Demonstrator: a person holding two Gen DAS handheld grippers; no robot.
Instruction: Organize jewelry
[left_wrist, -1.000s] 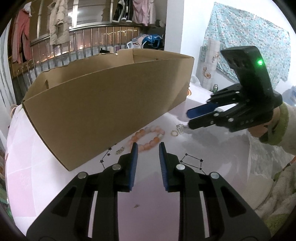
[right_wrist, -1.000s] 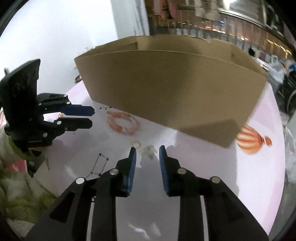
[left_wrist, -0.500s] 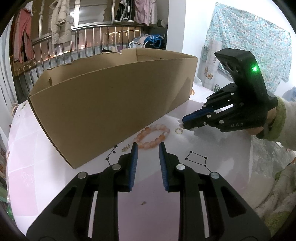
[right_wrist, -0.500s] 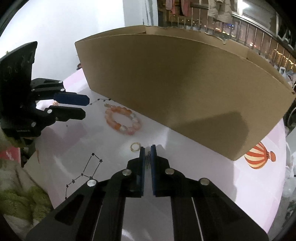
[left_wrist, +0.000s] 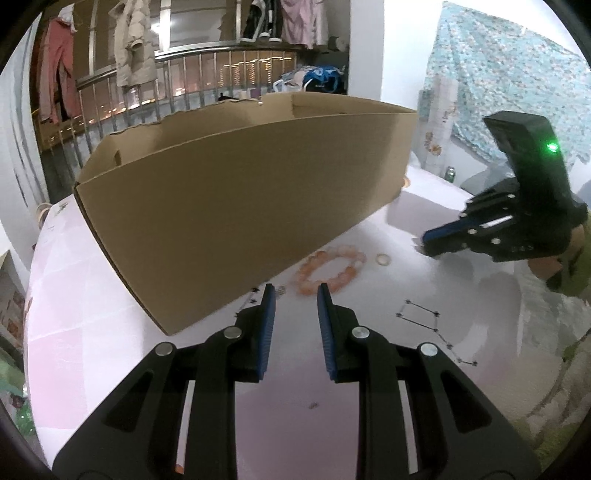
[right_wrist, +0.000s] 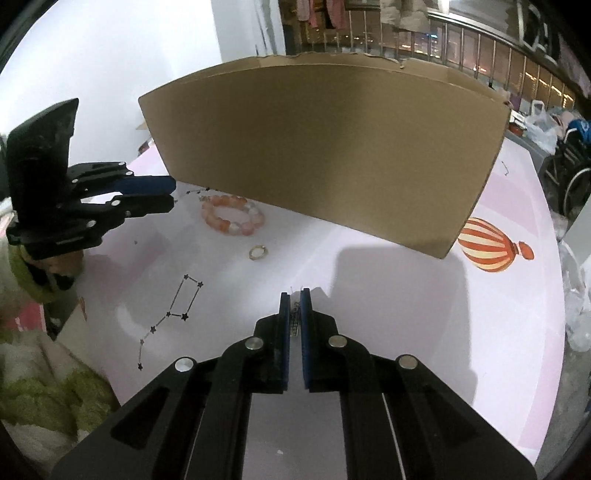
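Left wrist view: left gripper (left_wrist: 293, 295) hovering with pads apart, nothing between, likely waiting its turn. Bead bracelet (left_wrist: 327, 269) lying just ahead of tips; gold ring (left_wrist: 383, 259) ahead-right; cardboard box (left_wrist: 240, 199) looming ahead-left as probable drop target.

Right wrist view: right gripper (right_wrist: 294, 310) clamping small silver earring (right_wrist: 294, 320) edge-on between pads, probably for carrying into box. Ring and bracelet sitting ahead-left on table (right_wrist: 406, 295).
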